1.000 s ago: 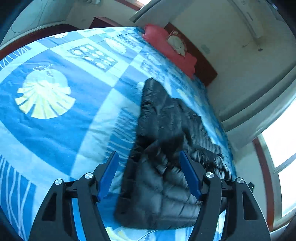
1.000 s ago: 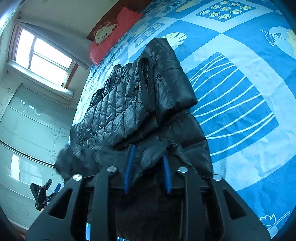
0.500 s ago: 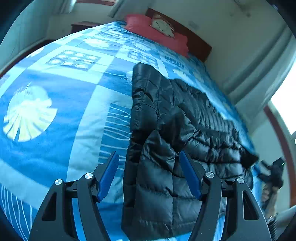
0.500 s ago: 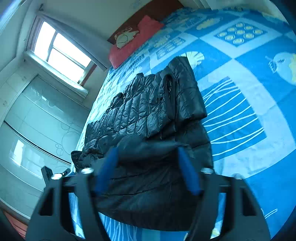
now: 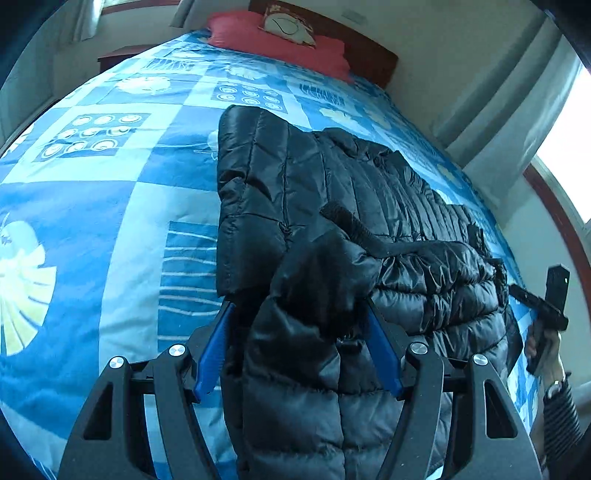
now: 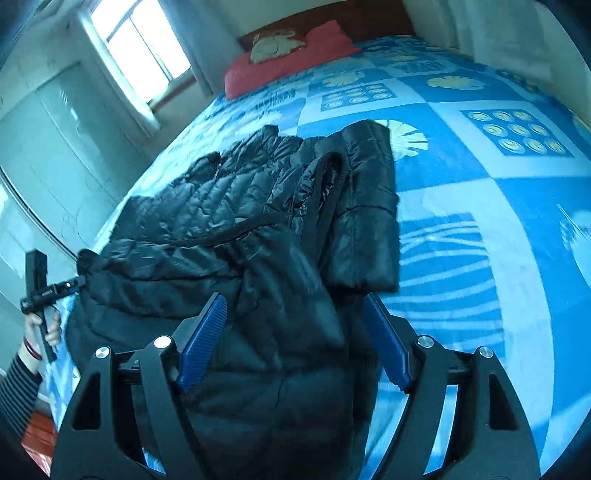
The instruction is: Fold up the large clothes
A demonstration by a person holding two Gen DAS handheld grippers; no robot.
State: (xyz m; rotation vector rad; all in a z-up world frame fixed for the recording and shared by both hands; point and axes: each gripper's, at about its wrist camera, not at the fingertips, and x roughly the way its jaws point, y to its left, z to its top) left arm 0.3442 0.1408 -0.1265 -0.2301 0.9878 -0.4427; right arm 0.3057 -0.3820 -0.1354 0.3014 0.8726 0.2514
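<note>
Left wrist view: black quilted puffer jacket (image 5: 332, 229) lies partly folded on the blue-and-white patterned bedspread (image 5: 110, 206), one sleeve doubled across the body. Left gripper (image 5: 299, 347), black frame with blue pads, hangs over the jacket's near end; jaws spread apart, a bunched fold of the jacket sits between them. Whether the pads press the fabric I cannot tell. At far right, a hand (image 5: 541, 343) in a striped sleeve holds the other gripper's handle beside the jacket's edge.

Right wrist view: right gripper (image 6: 295, 339) stands with jaws wide, having just been opening; jacket fabric (image 6: 229, 236) lies between and under the blue pads, which stand clear of it, so it is released. Red pillow (image 6: 291, 55) lies against the dark wooden headboard (image 6: 369, 18). Window (image 6: 136, 44) at upper left. The other hand (image 6: 46, 325) grips its tool handle at the left edge.
</note>
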